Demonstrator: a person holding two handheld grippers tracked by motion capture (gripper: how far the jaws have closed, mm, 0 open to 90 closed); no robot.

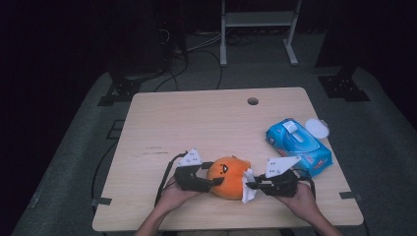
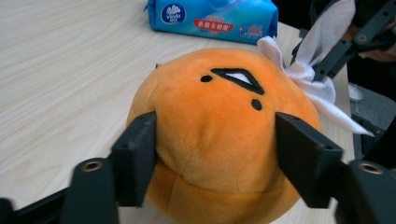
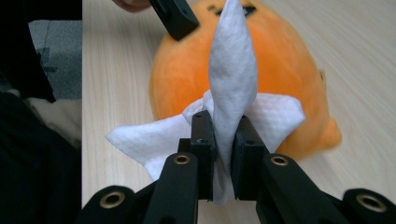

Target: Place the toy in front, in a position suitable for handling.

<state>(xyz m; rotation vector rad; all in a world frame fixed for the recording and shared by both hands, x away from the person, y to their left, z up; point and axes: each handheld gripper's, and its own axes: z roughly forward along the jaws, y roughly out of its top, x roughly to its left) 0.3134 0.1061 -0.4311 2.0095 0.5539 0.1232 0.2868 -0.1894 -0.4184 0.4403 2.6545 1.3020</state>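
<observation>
The blue wipes pack (image 2: 212,16) reads "Vinda".

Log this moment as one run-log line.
left gripper: jaws clamp orange plush toy | right gripper: jaws shut on white wipe, against toy | wipes pack: on table

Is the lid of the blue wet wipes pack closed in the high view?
No, the white lid stands flipped open beyond the blue wet wipes pack.
</observation>
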